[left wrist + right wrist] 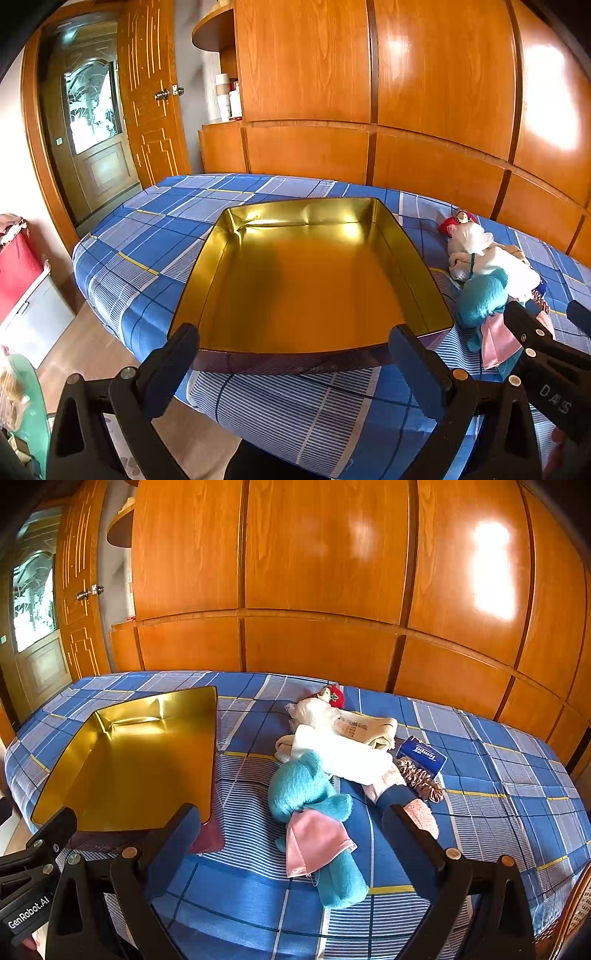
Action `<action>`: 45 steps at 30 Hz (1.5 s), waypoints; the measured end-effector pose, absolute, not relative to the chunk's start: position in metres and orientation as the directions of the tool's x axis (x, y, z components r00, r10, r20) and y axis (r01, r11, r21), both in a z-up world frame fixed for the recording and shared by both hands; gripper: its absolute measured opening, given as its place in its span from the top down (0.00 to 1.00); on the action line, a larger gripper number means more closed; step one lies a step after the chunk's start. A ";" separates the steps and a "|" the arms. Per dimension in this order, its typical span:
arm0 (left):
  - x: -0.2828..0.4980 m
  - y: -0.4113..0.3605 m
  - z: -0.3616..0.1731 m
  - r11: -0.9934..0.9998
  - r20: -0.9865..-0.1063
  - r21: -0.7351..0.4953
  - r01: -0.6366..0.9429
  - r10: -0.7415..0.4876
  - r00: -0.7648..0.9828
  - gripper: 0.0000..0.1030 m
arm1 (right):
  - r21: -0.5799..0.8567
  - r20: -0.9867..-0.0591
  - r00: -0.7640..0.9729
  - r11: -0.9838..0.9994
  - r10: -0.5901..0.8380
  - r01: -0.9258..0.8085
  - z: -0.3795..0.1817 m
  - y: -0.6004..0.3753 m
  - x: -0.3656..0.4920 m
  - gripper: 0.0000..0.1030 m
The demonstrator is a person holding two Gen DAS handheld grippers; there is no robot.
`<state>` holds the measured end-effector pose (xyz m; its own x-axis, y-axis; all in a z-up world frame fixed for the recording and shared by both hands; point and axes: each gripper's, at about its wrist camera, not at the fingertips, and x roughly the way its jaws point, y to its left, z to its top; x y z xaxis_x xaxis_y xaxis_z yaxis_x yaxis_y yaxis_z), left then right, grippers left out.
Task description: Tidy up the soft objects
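Observation:
A gold metal tin [303,288] lies open and empty on the blue checked bed; it also shows at the left in the right wrist view [140,764]. My left gripper [293,354] is open, its fingers either side of the tin's near rim. A teal plush bear [314,812] with a pink face mask [314,843] lies right of the tin, with a white roll [343,757], cream socks [376,731], a red-hatted doll [332,696], a scrunchie [421,779] and a blue tissue pack [423,757] behind. My right gripper [291,830] is open, just above the bear.
Orange wooden wardrobes [369,92] run behind the bed. A wooden door [147,92] stands open at the left. The bed edge [110,314] drops to a wood floor, with a red and white box [22,280] beside it.

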<state>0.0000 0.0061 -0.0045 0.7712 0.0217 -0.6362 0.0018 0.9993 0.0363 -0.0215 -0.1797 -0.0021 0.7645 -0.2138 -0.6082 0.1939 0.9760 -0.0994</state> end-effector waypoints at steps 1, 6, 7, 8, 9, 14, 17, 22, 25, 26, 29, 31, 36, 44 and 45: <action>0.000 0.006 -0.005 0.999 -0.637 0.036 0.001 0.022 0.771 0.00 | -0.099 -0.608 0.765 0.976 -0.213 0.193 -0.002 -0.180 -0.021 0.02; 0.000 0.006 -0.004 0.999 -0.638 0.034 0.000 0.022 0.770 0.00 | -0.101 -0.609 0.764 0.976 -0.214 0.193 -0.001 -0.179 -0.021 0.02; 0.000 0.006 -0.005 0.999 -0.638 0.034 0.000 0.021 0.770 0.00 | -0.103 -0.609 0.764 0.976 -0.215 0.192 -0.001 -0.178 -0.021 0.02; 0.000 0.006 -0.004 0.999 -0.638 0.034 -0.001 0.022 0.770 0.00 | -0.103 -0.609 0.764 0.976 -0.214 0.192 -0.001 -0.178 -0.021 0.02; 0.000 0.006 -0.004 0.999 -0.638 0.034 0.000 0.022 0.769 0.00 | -0.102 -0.609 0.764 0.976 -0.213 0.191 0.000 -0.178 -0.021 0.02; 0.000 0.007 -0.005 1.000 -0.641 0.031 -0.003 0.022 0.768 0.00 | -0.104 -0.608 0.764 0.976 -0.214 0.191 0.000 -0.178 -0.021 0.02; 0.000 0.007 -0.005 1.000 -0.641 0.030 -0.003 0.022 0.767 0.00 | -0.105 -0.607 0.765 0.976 -0.214 0.190 0.000 -0.178 -0.022 0.02; 0.000 0.009 -0.005 1.000 -0.643 0.027 -0.005 0.021 0.766 0.00 | -0.105 -0.608 0.764 0.976 -0.214 0.190 0.001 -0.178 -0.022 0.02; 0.001 0.009 -0.005 1.000 -0.645 0.025 -0.006 0.021 0.764 0.00 | -0.105 -0.607 0.765 0.976 -0.215 0.190 0.001 -0.178 -0.022 0.02; 0.001 0.009 -0.005 1.000 -0.646 0.024 -0.007 0.021 0.763 0.00 | -0.106 -0.606 0.765 0.976 -0.215 0.190 0.001 -0.178 -0.022 0.02; 0.001 0.009 -0.005 1.000 -0.647 0.022 -0.009 0.021 0.762 0.00 | -0.105 -0.607 0.765 0.976 -0.214 0.191 0.001 -0.179 -0.022 0.02; 0.002 0.008 -0.005 1.000 -0.648 0.022 -0.009 0.022 0.761 0.00 | -0.104 -0.607 0.765 0.976 -0.214 0.191 0.001 -0.178 -0.022 0.02; 0.002 0.008 -0.005 1.000 -0.649 0.023 -0.010 0.022 0.761 0.00 | -0.106 -0.605 0.766 0.976 -0.216 0.191 0.002 -0.178 -0.023 0.02; 0.002 0.007 -0.006 1.000 -0.652 0.023 -0.005 0.019 0.758 0.00 | -0.103 -0.606 0.765 0.976 -0.216 0.194 0.001 -0.180 -0.023 0.02; 0.002 0.007 -0.006 1.000 -0.653 0.024 -0.003 0.018 0.757 0.00 | -0.102 -0.608 0.764 0.976 -0.215 0.194 0.000 -0.181 -0.023 0.02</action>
<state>0.0019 0.0065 -0.0061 0.7571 0.0182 -0.6530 -0.0032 0.9997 0.0241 -0.0228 -0.1807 0.0003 0.7642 -0.2153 -0.6080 0.1939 0.9757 -0.1017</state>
